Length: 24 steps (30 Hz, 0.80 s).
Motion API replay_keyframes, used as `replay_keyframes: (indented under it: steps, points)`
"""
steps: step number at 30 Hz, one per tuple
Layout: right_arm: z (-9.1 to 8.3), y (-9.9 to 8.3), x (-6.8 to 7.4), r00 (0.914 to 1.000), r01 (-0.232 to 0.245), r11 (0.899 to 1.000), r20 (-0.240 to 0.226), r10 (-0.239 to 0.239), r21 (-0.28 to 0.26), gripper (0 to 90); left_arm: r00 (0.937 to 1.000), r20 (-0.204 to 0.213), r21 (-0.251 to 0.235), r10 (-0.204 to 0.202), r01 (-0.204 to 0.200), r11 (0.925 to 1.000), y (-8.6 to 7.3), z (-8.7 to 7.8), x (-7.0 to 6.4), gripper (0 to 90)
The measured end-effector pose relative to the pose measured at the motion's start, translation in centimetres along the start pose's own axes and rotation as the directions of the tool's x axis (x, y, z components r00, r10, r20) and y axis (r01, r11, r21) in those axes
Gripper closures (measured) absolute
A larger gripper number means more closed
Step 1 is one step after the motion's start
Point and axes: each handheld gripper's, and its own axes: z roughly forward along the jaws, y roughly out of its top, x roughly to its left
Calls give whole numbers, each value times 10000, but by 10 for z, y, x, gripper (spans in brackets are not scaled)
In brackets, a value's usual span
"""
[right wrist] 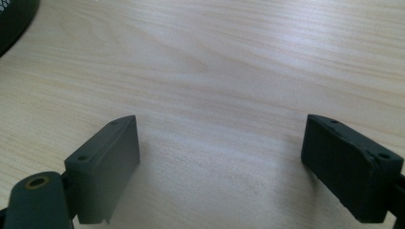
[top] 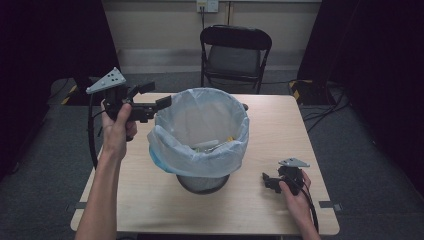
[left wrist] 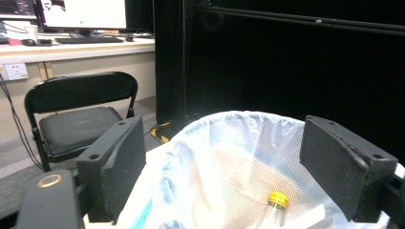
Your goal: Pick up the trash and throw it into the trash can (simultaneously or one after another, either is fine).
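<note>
The left gripper (top: 159,98) hangs just beside the near-left rim of the lined waste bin (top: 200,137), jaws spread wide and empty. Inside the bin lies a gold-capped bottle (left wrist: 273,210). The right gripper (top: 268,181), to the right of the bin's base, rests low over the table (right wrist: 229,57), jaws wide apart and holding nothing.

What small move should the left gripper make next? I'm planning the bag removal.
Probably ease the left gripper forward and close on the bag edge: its jaws stand open right at the bin's rim, while the right gripper rests open on the table.
</note>
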Motion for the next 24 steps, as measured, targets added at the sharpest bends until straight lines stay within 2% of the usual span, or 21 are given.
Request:
replay_keyframes:
  steps: [5, 8, 10, 17, 19, 22, 24]
  points:
    - [0, 0, 0, 10000, -10, 10000, 3, 10, 4, 119, 9994, -330, -41, 94, -95, 9999, 0, -8, 2, 158]
    - [0, 0, 0, 10000, -11, 10000, 2, 11, 4, 119, 9977, -644, 48, -216, 220, 9997, -2, -14, 6, 159]
    - [0, 0, 0, 10000, -10, 10000, 3, 10, 3, 119, 9962, -822, 78, -277, 284, 9996, -4, -19, 11, 161]
    - [0, 0, 0, 10000, -11, 10000, 2, 11, 4, 119, 9953, -785, -82, -561, 556, 9984, -10, -35, 20, 159]
    - [0, 0, 0, 10000, 2, 10000, -1, -2, -1, 119, 9934, -1042, 110, -477, 491, 9987, -11, -39, 22, 159]
    - [0, 0, 0, 10000, -10, 10000, 3, 10, 4, 119, 9931, -1043, 147, -529, 547, 9984, -15, -44, 25, 158]
    - [0, 0, 0, 10000, -12, 10000, 3, 12, 4, 119, 9903, -1296, 236, -493, 528, 9983, -17, -46, 26, 158]
